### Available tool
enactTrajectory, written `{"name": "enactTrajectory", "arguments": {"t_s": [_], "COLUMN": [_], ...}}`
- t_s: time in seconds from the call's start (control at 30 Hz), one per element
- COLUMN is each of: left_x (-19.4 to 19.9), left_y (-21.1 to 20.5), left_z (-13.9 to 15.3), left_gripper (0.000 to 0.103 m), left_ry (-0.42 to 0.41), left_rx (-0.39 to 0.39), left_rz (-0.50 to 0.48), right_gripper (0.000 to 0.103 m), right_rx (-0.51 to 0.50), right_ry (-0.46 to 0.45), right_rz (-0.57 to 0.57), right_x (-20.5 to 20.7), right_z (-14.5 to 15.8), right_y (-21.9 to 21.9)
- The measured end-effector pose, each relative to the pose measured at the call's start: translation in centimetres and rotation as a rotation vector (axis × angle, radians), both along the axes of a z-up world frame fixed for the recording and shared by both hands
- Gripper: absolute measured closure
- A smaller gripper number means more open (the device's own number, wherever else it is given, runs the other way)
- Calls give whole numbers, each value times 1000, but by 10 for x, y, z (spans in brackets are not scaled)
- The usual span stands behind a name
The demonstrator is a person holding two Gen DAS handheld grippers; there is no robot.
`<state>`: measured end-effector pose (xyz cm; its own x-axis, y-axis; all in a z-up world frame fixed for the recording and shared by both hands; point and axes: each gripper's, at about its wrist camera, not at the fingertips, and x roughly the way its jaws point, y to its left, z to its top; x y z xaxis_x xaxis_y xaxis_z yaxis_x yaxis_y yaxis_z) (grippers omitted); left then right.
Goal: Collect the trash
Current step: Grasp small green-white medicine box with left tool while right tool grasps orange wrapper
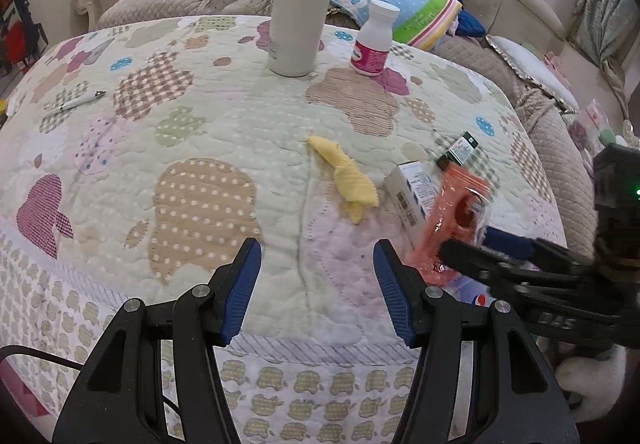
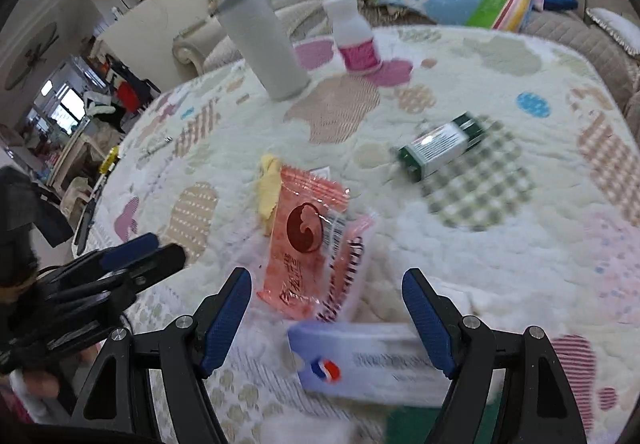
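Lying far left near the quilted tabletop (image 1: 208,132) edge: a pen (image 1: 82,99). Hovering over the near edge, left claw (image 1: 316,284) gaping, gripping nothing, bare quilt between its fingers. Resting mid-tabletop: yellow wrapper (image 1: 348,180), then white box (image 1: 412,192) and orange packet (image 2: 304,232) touching. Hanging beside them, right claw (image 2: 328,316) spread wide, blurred white-blue carton (image 2: 360,364) sitting between, unpinched. Lying apart rightward: green box (image 2: 440,148).
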<state>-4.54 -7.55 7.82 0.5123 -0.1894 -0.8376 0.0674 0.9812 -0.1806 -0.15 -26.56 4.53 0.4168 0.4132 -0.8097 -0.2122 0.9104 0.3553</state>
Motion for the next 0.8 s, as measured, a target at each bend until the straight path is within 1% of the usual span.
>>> {"name": "enactTrajectory", "arguments": {"t_s": [0.07,0.1,0.13,0.17,0.2,0.23,0.27,0.37,0.47,0.6,0.67,0.73,0.77,0.8], "left_x": [2,3,4,5,6,7,8,10,14,15,15,15,15,16], "left_y": [2,3,4,4,3,3,2,-4,-12,-20,-19,-16,-14,-10], "left_z": [-2,-2,-3,-4,-4,-4,-4,-4,-4,-3,-3,-4,-4,-5], "left_gripper": [46,46,46,46,46,46,46,46,46,46,46,46,46,46], "left_ry": [4,6,7,7,8,9,8,5,5,4,-1,1,2,4], "left_rx": [-4,-6,-9,-11,-16,-21,-26,-32,-33,-37,-30,-22,-20,-20], "left_rz": [3,3,3,4,3,2,1,-9,-22,-33,-32,-27,-21,-12], "right_gripper": [26,31,39,58,67,71,80,87,89,89,89,89,84,67], "right_rx": [-5,-20,-42,-62,-82,-86,-77,-74,-90,-58,-68,-14,22,37], "right_ry": [-9,-23,-32,-28,-23,-23,-25,-42,-70,-73,-91,-85,-48,-21], "right_rz": [5,13,34,50,56,61,64,58,35,-18,-52,-50,-36,-24], "right_x": [2,1,1,0,0,0,-1,-5,-7,-4,-4,-3,0,1], "right_z": [-3,-3,-4,-5,-7,-8,-7,-1,7,12,14,17,16,14], "right_y": [6,8,11,13,11,8,3,-10,-27,-46,-52,-51,-48,-44]}}
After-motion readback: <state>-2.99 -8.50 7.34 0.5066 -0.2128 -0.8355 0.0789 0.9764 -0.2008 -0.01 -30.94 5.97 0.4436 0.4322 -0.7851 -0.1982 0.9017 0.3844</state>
